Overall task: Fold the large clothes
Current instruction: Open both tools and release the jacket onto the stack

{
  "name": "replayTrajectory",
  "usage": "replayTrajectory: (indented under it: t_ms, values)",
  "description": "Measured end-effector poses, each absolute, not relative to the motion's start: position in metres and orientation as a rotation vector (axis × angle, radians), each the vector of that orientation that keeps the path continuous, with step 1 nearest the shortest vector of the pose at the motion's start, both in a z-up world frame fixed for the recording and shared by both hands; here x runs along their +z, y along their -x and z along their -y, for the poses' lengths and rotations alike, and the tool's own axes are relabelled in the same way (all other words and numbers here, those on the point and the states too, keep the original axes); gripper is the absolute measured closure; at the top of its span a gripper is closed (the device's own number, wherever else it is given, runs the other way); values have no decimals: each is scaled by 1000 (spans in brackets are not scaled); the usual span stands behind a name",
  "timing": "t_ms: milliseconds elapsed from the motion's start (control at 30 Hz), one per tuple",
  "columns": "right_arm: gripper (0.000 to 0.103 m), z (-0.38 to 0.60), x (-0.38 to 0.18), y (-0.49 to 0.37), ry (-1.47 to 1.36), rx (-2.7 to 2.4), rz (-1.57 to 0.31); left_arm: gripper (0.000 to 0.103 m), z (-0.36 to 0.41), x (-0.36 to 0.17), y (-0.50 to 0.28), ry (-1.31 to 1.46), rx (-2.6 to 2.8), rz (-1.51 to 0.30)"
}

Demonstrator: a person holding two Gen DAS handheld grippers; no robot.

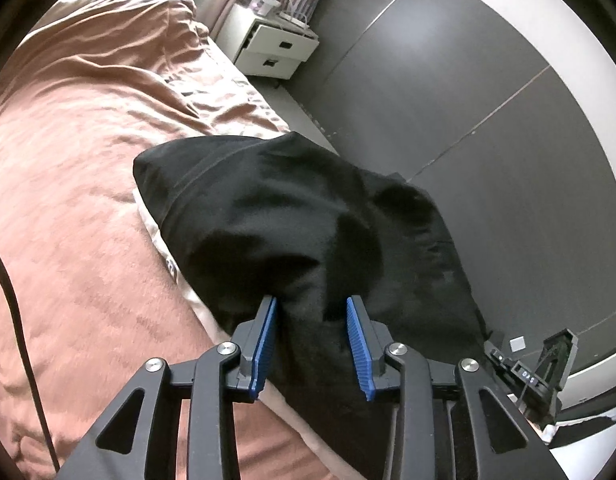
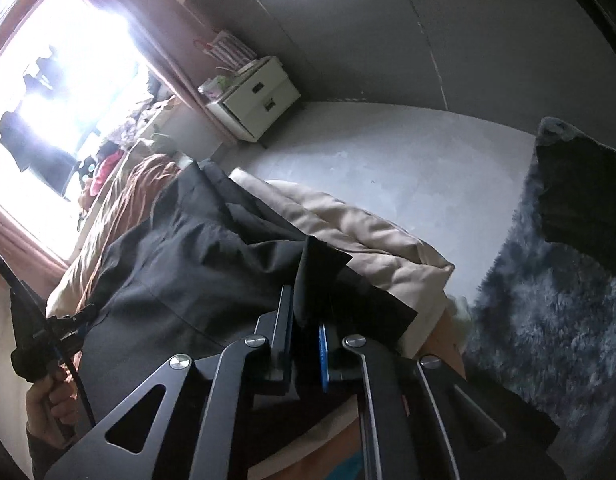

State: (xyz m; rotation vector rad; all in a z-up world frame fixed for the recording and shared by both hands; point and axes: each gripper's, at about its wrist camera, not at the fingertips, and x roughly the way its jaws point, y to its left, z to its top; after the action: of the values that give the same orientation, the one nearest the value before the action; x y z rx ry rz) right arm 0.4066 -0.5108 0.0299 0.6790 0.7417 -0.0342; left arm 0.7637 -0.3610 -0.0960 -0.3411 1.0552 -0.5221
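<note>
A large black garment (image 1: 292, 216) lies bunched on the edge of a bed with a pink-brown cover (image 1: 68, 200), part of it hanging off toward the floor. My left gripper (image 1: 311, 304) is open, its blue pads (image 1: 268, 344) set either side of a fold of the cloth. In the right wrist view the same black garment (image 2: 180, 264) is spread over the bed. My right gripper (image 2: 306, 312) is shut on a corner of the black garment. The left gripper shows at the left edge of the right wrist view (image 2: 48, 336), held in a hand.
A white two-drawer nightstand (image 1: 276, 48) stands by the bed head, also in the right wrist view (image 2: 256, 96). Grey floor (image 1: 467, 120) runs beside the bed. A shaggy dark blue rug (image 2: 547, 300) lies on the floor with a dark item (image 2: 579, 200) on it. A bright window (image 2: 68, 80) is behind.
</note>
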Motion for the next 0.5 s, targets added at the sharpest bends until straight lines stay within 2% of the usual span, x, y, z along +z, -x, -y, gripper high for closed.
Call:
replayTrajectory:
  t_ms: [167, 233, 300, 333, 367, 400, 433, 500]
  values:
    - [95, 508, 43, -390, -710, -50, -730, 65, 356, -81, -759, 321, -542, -1017]
    - [93, 489, 49, -386, -674, -59, -733, 55, 346, -68, -752, 331, -558, -996]
    - [85, 477, 60, -376, -638, -86, -734, 43, 338, -56, -743, 332, -554, -972]
    - [69, 473, 64, -372, -618, -85, -729, 39, 334, -49, -736, 326, -546, -957]
    - [39, 469, 74, -364, -593, -74, -717, 37, 331, -43, -731, 320, -545, -951]
    - [26, 463, 79, -356, -580, -67, -706, 33, 329, -38, -725, 316, -549, -946]
    - [18, 457, 84, -349, -566, -65, -693, 31, 326, -32, -717, 311, -555, -944]
    - [18, 446, 94, -334, -541, -63, -682, 30, 320, -24, -704, 304, -559, -941]
